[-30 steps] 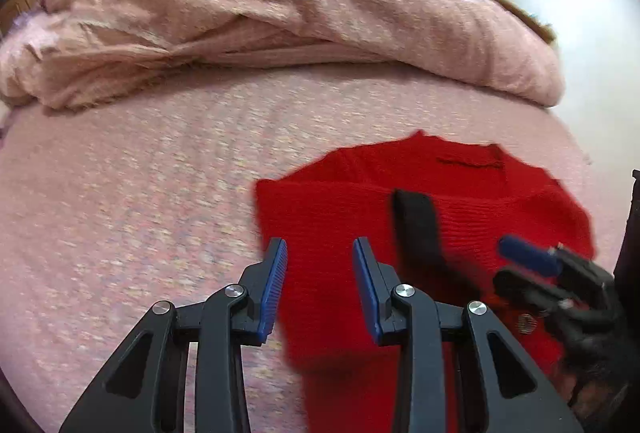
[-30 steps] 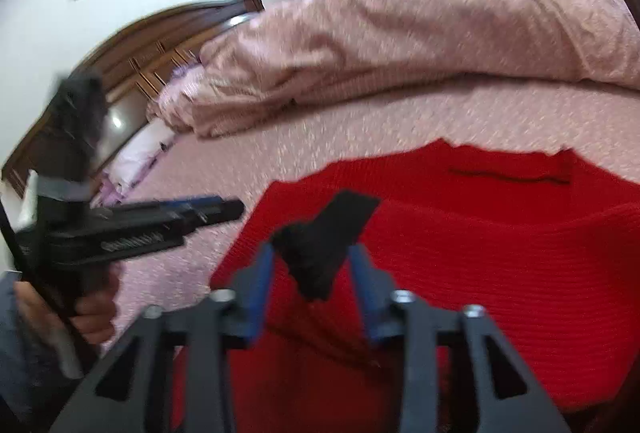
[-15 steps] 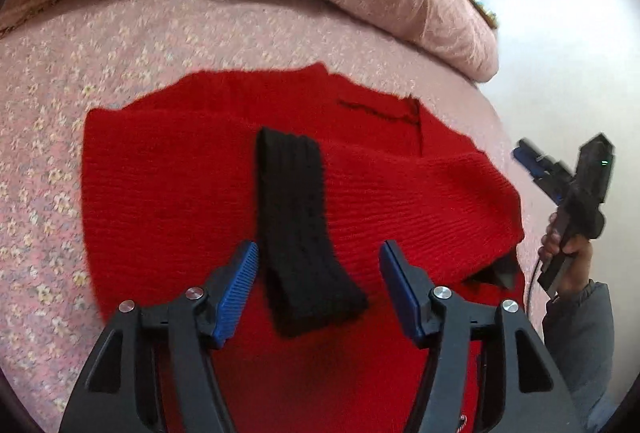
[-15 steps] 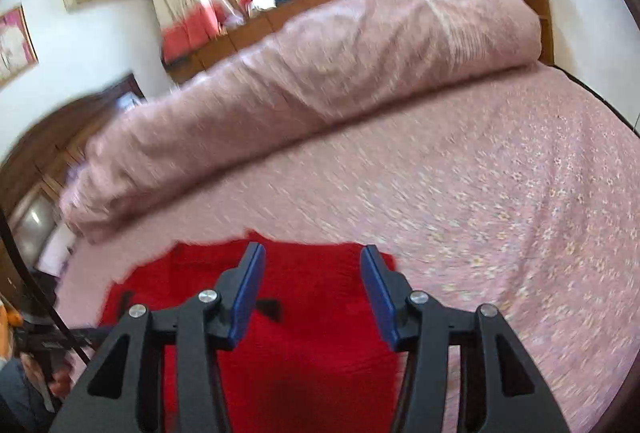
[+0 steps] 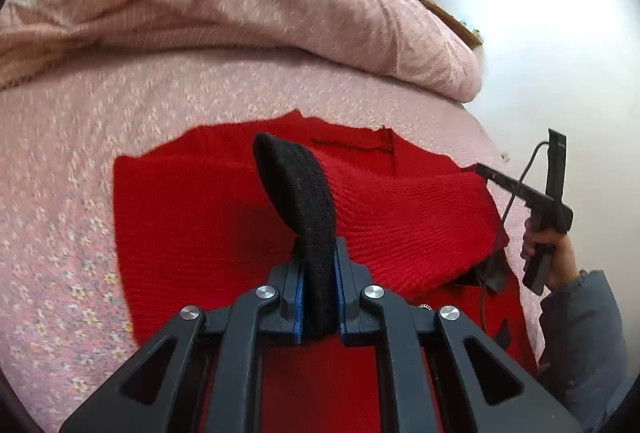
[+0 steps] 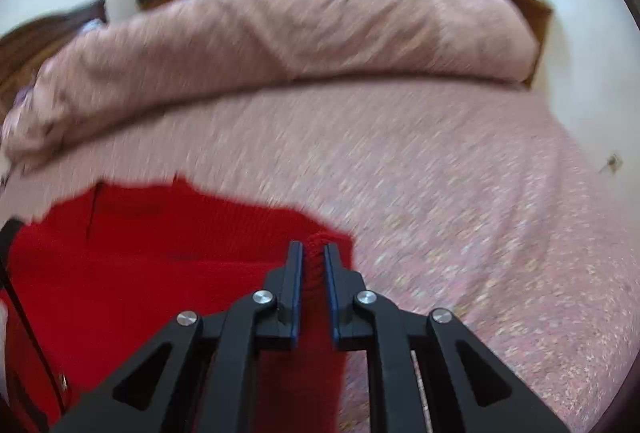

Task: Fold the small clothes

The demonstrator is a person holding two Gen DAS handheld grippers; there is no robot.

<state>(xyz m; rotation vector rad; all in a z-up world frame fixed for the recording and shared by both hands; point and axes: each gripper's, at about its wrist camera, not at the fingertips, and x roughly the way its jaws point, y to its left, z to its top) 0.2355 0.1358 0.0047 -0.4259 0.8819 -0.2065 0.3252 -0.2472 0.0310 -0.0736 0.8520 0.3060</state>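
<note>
- Blur smears the right wrist view, so the knit of the red knitted garment [image 6: 132,265] and the flower print of the pink floral bed sheet [image 6: 460,201] are hard to read there; the garment's near part runs out of both views behind the gripper frames.
- In the left wrist view the right gripper [image 5: 482,169] shows only side-on at the garment's far right edge, its tips merging with the red cloth; the person's right hand [image 5: 548,253] grips its handle below.
- The heaped pink quilt [image 5: 240,5] closes off the far side of the bed, and a white wall [image 5: 560,53] stands past the bed's right edge. Bare sheet lies left of the garment and between it and the quilt.
- The garment lies spread on the sheet, its ragged far edge toward the quilt.
- The left gripper [image 5: 318,297] has its jaws pressed close upon a black ribbed knit strip [image 5: 300,193], which rises from the jaws and curls over the red cloth.
- The right gripper, in its own view [image 6: 312,273], has its jaws nearly together, pinching a bunched fold at the garment's right corner.
</note>
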